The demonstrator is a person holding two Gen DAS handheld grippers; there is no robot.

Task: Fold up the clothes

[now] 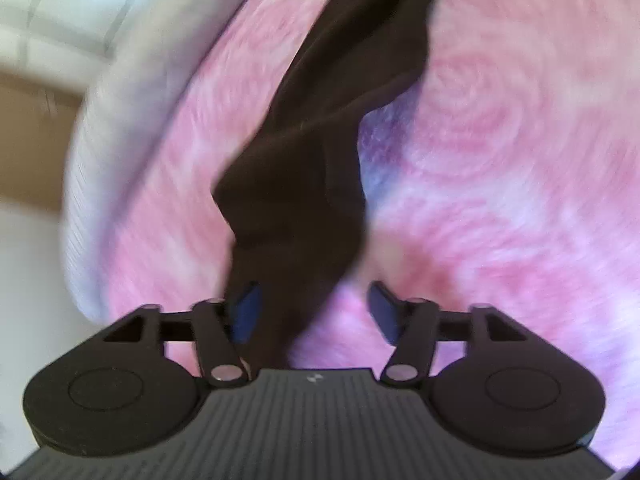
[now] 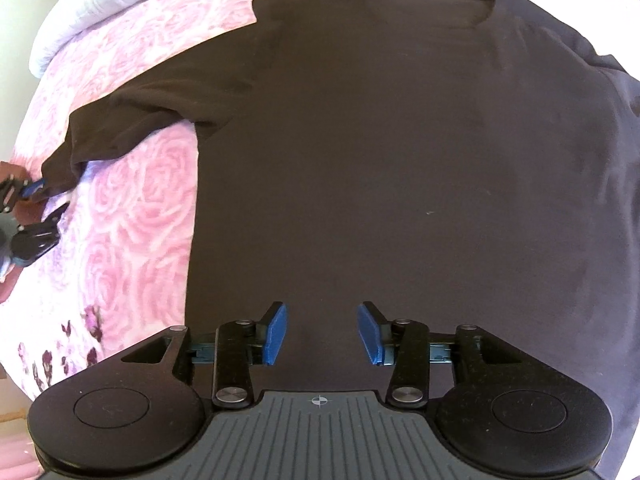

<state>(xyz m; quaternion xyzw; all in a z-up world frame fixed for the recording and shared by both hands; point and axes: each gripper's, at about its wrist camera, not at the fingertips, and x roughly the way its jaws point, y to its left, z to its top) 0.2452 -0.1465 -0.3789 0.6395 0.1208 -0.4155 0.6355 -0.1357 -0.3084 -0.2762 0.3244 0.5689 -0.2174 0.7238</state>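
Right claw (image 2: 321, 332) stands wide and empty over the lower body of the dark sweater (image 2: 400, 160), which lies flat on the pink rose bedspread (image 2: 136, 216), collar at 12 o'clock, while at 9 o'clock the left claw (image 1: 316, 312), also wide, has the sleeve cuff (image 1: 296, 248) draped between its pads, ungripped
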